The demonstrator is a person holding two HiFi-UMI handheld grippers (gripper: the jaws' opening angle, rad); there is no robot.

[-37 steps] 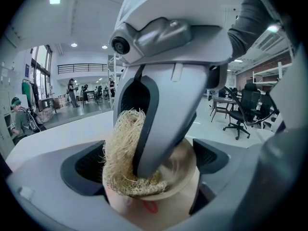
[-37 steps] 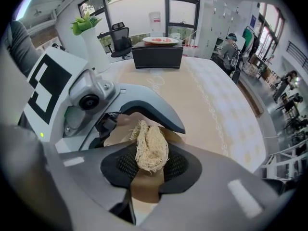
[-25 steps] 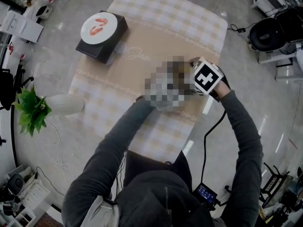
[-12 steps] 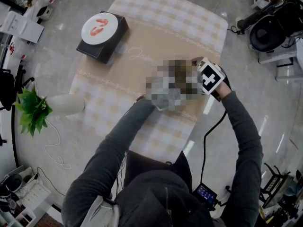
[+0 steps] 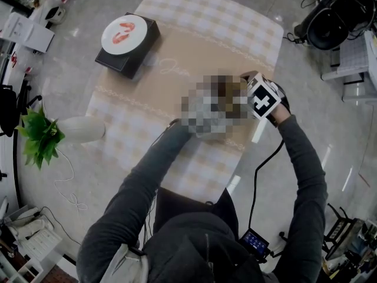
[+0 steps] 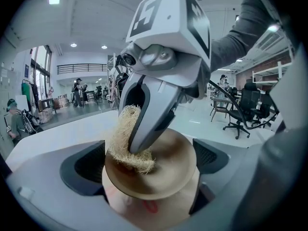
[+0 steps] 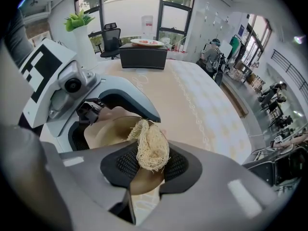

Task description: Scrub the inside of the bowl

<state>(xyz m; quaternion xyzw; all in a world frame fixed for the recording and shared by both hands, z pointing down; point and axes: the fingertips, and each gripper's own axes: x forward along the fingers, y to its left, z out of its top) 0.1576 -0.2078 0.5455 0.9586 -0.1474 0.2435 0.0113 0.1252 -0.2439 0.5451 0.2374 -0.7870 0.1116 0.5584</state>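
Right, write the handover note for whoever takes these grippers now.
Left gripper: shut on the bowl, holding it tilted with its inside facing the other gripper.
Right gripper: shut on the fibre scrubber, which is pressed against the bowl's inner wall near the rim.
Both are held over the right edge of the checked table.
Done: bowl gripped, scrubber in contact with the inside. How much has been scrubbed cannot be told.
Left: probably work the scrubber round the rest of the inside, keeping the bowl steady.
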